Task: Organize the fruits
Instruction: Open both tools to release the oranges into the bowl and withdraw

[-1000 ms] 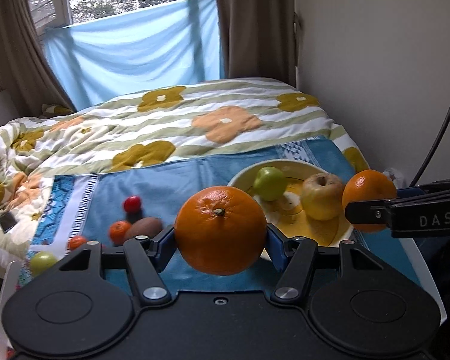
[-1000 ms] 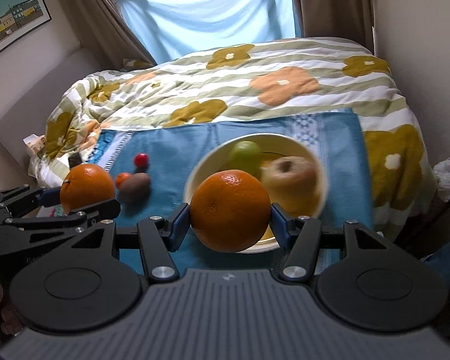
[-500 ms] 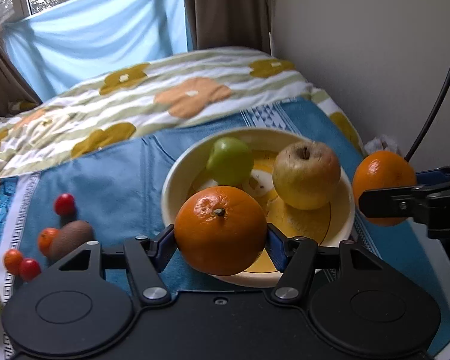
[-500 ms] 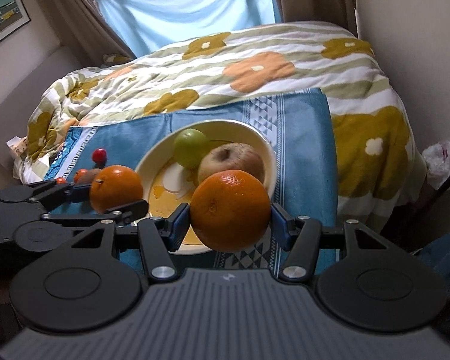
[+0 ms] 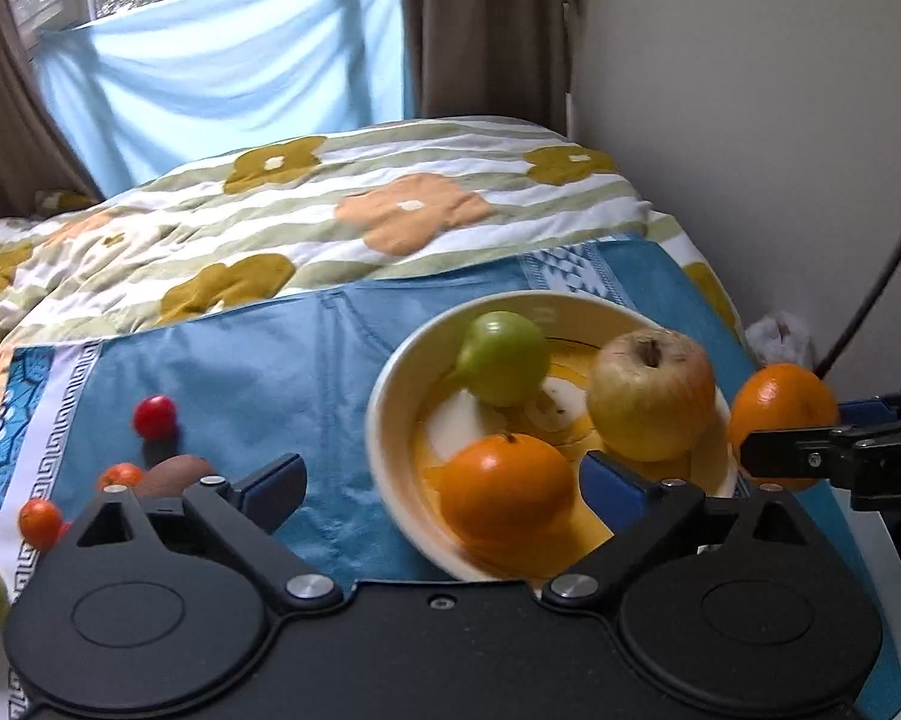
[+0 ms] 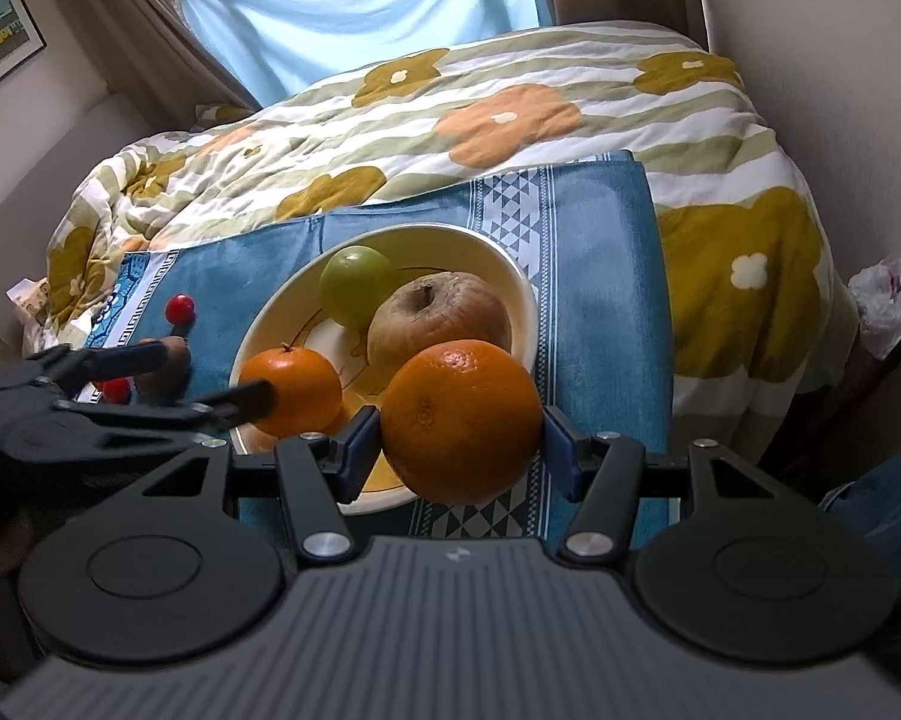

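Yellow bowl [image 5: 390,384]: two apples, orange [image 5: 504,489]

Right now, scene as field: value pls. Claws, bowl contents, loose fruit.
left claw: open, jaws spread either side of an orange, not touching it
right claw: shut on second orange, held above the bowl's near rim
bowl: cream, on blue cloth
in bowl: released orange, green apple, yellow-red apple
loose on cloth: red tomato, kiwi, small orange fruits at the left edge
under cloth: floral quilt
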The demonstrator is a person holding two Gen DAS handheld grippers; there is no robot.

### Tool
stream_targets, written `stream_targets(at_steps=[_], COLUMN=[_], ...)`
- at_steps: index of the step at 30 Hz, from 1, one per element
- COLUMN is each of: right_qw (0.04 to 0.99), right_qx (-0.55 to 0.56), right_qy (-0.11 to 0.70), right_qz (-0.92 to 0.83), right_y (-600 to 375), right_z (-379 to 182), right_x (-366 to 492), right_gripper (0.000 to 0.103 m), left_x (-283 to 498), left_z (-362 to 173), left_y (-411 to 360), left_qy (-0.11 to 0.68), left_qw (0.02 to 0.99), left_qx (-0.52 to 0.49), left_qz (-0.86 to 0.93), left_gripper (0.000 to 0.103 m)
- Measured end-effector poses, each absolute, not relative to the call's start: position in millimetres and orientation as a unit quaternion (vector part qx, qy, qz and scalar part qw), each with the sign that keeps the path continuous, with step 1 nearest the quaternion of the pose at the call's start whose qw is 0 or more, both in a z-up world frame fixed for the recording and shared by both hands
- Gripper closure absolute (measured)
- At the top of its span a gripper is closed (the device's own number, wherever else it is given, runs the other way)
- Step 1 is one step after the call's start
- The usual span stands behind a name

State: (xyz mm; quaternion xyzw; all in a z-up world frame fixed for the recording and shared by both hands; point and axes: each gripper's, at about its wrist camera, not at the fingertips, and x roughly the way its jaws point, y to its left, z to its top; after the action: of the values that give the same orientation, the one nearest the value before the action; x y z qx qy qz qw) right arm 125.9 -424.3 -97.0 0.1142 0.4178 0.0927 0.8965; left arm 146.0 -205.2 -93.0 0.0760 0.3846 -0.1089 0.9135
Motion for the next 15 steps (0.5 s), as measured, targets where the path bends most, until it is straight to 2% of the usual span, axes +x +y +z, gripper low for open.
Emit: stream_targets(at_steps=[15], right_qw=[0.889], right_qx=[0.095], right_qy=[0.431], right_qz=[0.127], right_y=[-383.6], right_z=[-105.8], right_x=[134.6], right_gripper=[0.031], left_x=[129.8], left_z=[-73.2], left_y=[-167.8], left_qy=[0.388], left_qw=[0.917], left_qx=[0.046], left_qz=[-0.076], left_gripper=[0.004])
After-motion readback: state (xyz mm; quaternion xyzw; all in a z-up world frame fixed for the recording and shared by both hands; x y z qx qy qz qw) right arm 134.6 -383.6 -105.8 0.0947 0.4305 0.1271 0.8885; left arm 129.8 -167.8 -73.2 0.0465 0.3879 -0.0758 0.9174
